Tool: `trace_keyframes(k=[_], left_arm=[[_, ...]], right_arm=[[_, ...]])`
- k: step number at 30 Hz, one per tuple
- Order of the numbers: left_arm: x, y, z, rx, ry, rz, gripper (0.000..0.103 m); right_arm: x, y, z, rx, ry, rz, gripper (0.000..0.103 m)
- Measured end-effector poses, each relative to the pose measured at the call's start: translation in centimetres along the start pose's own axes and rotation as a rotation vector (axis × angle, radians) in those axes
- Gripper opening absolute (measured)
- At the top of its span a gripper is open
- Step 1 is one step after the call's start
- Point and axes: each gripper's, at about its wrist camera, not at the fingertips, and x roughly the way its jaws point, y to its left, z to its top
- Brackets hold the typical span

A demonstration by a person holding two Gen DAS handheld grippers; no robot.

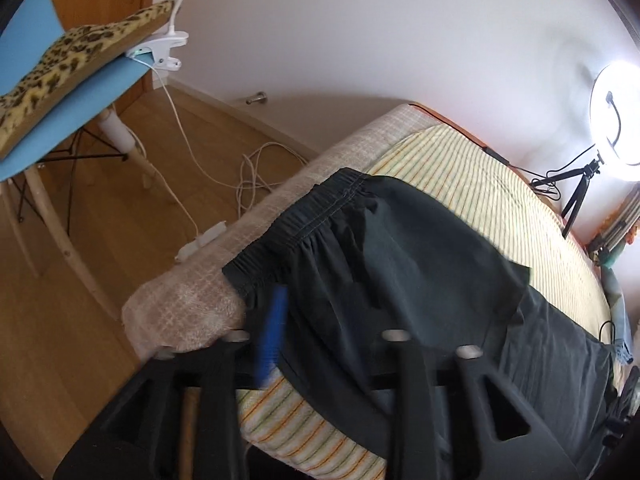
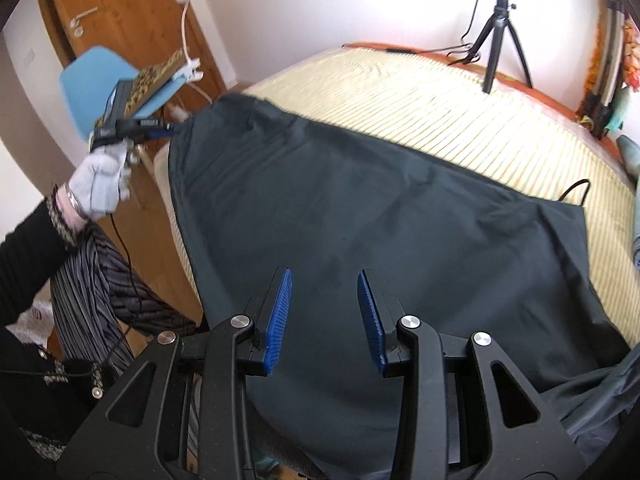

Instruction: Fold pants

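Dark pants (image 2: 360, 208) lie spread on the striped bed (image 2: 460, 112) for folding. Right gripper (image 2: 324, 316) hovers above, jaws released. Left gripper (image 2: 160, 130) reaches the waistband; jaw state unclear.

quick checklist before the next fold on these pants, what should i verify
1. Right tool open and empty above the pants: ok.
2. Left tool at the waistband corner: ok.
3. Left tool actually gripping cloth: cannot tell, blurred and partly hidden.
4. Pants lying flat: not ok, a flap is folded over and the near edge hangs off the bed.
5. Black cable clear of the cloth: not ok, it lies at the far edge.
6. Room on the bed to fold onto: ok.
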Motion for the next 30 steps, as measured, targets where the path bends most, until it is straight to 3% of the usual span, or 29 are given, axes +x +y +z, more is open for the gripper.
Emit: trace_keyframes(k=[4, 8, 11, 14, 15, 17, 18, 19, 25, 30], left_arm=[[0.6, 0.9, 0.7, -0.039, 0.018, -0.022, 0.053], [1.8, 1.6, 1.4, -0.076, 0.041, -0.021, 0.053], [2.4, 1.5, 1.7, -0.070, 0.038, -0.005, 0.047], [2.4, 0.8, 1.8, -0.021, 0.026, 0.006, 0.014], [2.4, 0.7, 1.8, -0.011, 0.020, 0.010, 0.013], [2.4, 0.9, 1.9, -0.014, 0.014, 0.004, 0.011], [2.1, 1.1, 1.9, -0.024, 0.008, -0.007, 0.010], [1.9, 1.2, 2.0, -0.023, 0.003, -0.011, 0.010], [-0.6, 1.2, 1.5, -0.006, -0.045, 0.001, 0.009], [-0.2, 1.8, -0.1, 0.041, 0.022, 0.076, 0.010]], right_arm=[[1.1, 1.2, -0.7, -0.057, 0.037, 0.034, 0.036], [2.0, 4.3, -1.8, -0.195, 0.089, 0.049, 0.037], [2.9, 6.2, -2.5, -0.266, 0.119, 0.035, 0.045], [3.7, 7.1, -3.1, -0.318, 0.147, 0.031, 0.046], [3.9, 7.3, -3.3, -0.329, 0.155, 0.021, 0.046], [4.4, 7.4, -3.3, -0.333, 0.175, -0.004, 0.038], [4.6, 7.3, -3.3, -0.324, 0.186, 0.005, 0.020], [4.7, 7.1, -3.2, -0.313, 0.190, 0.015, 0.011], [3.3, 6.4, -2.7, -0.293, 0.144, 0.013, 0.005], [3.6, 6.6, -3.6, -0.300, 0.188, 0.036, 0.005]])
